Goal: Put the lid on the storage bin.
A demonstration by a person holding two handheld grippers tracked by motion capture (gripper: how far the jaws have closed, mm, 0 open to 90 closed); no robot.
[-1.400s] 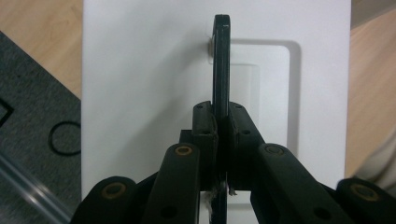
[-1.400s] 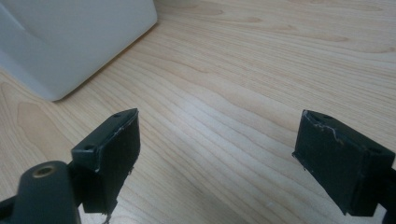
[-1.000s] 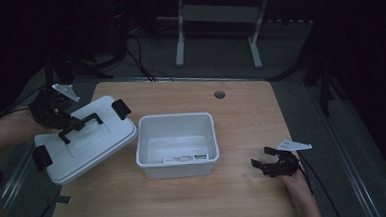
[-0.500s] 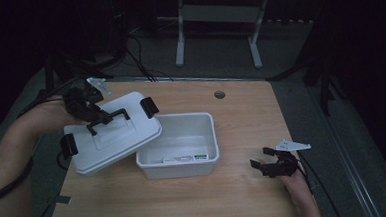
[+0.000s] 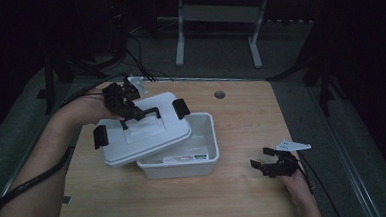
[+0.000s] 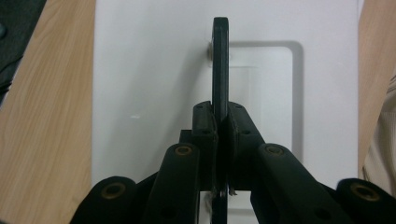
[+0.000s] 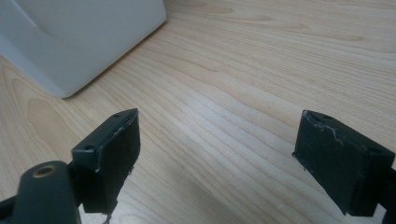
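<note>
A white lid (image 5: 147, 137) with black latches at both ends hangs tilted over the left part of an open white box (image 5: 180, 169). My left gripper (image 5: 131, 111) is shut on the lid's black handle (image 5: 142, 113). In the left gripper view the pads clamp the thin handle (image 6: 220, 60) above the lid's white top (image 6: 149, 70), right at the left gripper (image 6: 220, 117). My right gripper (image 5: 260, 156) rests low at the table's front right, open, with nothing between its fingers. The right gripper view has the right gripper (image 7: 219, 140) wide over bare wood, with the box's corner (image 7: 79, 37) at upper left.
The wooden table (image 5: 241, 121) has a round grommet hole (image 5: 220, 94) near its far edge. A label (image 5: 183, 159) lies inside the box. Cables and a metal stand (image 5: 216, 17) sit on the dark floor beyond the table.
My left gripper has carried the lid from the table's left side toward the right, so it now overlaps the box. The right gripper has stayed where it was.
</note>
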